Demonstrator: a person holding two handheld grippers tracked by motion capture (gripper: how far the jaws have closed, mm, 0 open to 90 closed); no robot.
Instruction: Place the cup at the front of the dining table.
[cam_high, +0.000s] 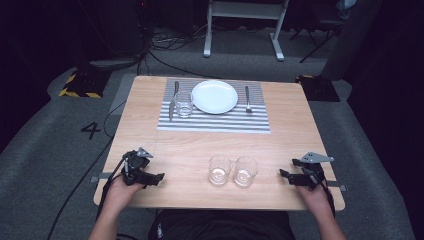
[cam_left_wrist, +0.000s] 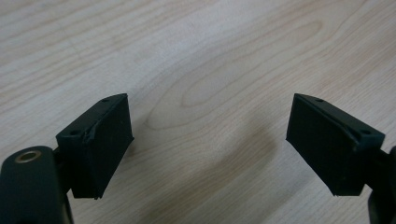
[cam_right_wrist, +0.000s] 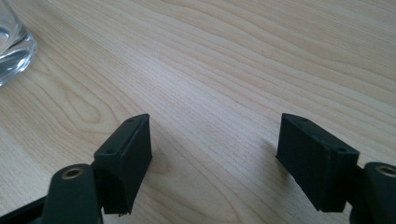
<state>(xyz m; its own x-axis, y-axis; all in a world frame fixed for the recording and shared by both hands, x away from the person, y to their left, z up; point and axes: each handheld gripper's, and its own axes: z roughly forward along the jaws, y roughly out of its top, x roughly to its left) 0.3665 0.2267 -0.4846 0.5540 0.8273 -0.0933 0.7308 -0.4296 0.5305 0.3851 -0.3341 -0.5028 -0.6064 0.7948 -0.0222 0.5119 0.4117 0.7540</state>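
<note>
Two empty glass tumblers, the left tumbler (cam_high: 219, 170) and the right tumbler (cam_high: 245, 171), are seen standing upright and touching side by side near the front edge of the wooden table (cam_high: 175, 145), well in front of the striped placemat (cam_high: 215, 122). They are judged to be light but rigid, smooth, slippery and breakable, so each is best taken across the side wall around mid-height with gentle pressure, not by the thin rim. Nothing is seen inside either one. A third tumbler (cam_high: 184, 104), also seemingly empty, is set on the placemat just left of the bare white plate (cam_high: 215, 96). The left gripper (cam_high: 159, 176) is rested on the table well to the left of the pair, jaws apart and holding nothing; the right gripper (cam_high: 283, 173) is rested to their right, jaws likewise apart and empty.
</note>
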